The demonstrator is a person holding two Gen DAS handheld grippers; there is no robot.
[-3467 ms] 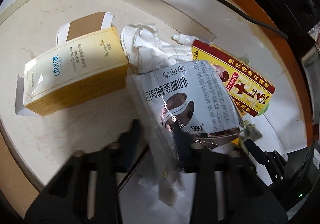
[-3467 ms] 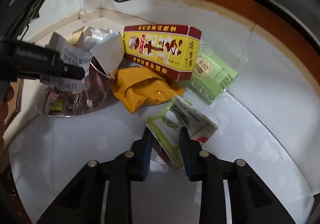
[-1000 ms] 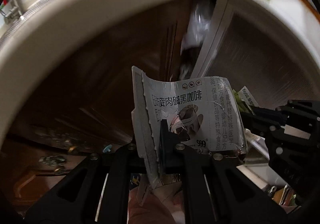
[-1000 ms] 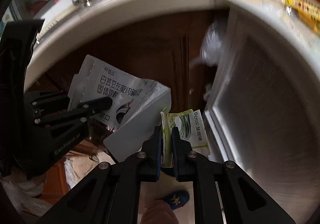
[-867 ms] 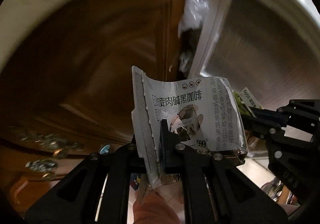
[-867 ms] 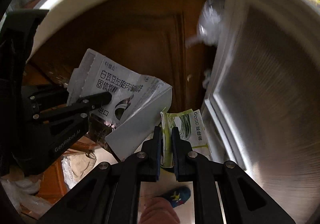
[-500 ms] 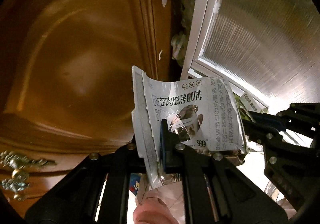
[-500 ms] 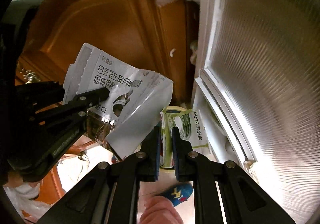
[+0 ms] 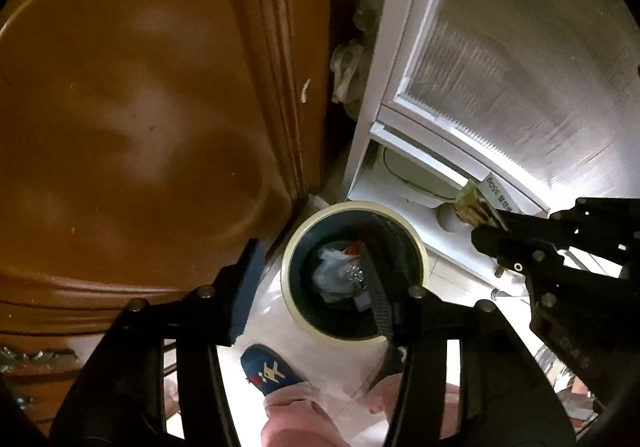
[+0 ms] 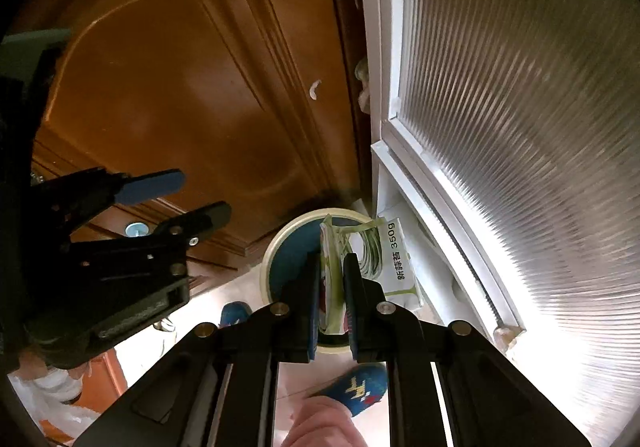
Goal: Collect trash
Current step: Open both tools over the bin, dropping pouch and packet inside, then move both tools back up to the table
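Silver wrapper point(image 9: 340, 279) is now lying in the bin point(image 9: 298, 247), dropped as the left gripper point(image 9: 320, 287) is spreading empty. Right gripper point(image 10: 331, 287) is pinching the green packet point(image 10: 384, 259) over the rim; releasing off-centre risks it landing outside.

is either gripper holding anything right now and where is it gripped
The right gripper is shut on the green and white packet, pinching its near edge. The left gripper is opening with nothing between its fingers; a silver wrapper lies in the bin below.
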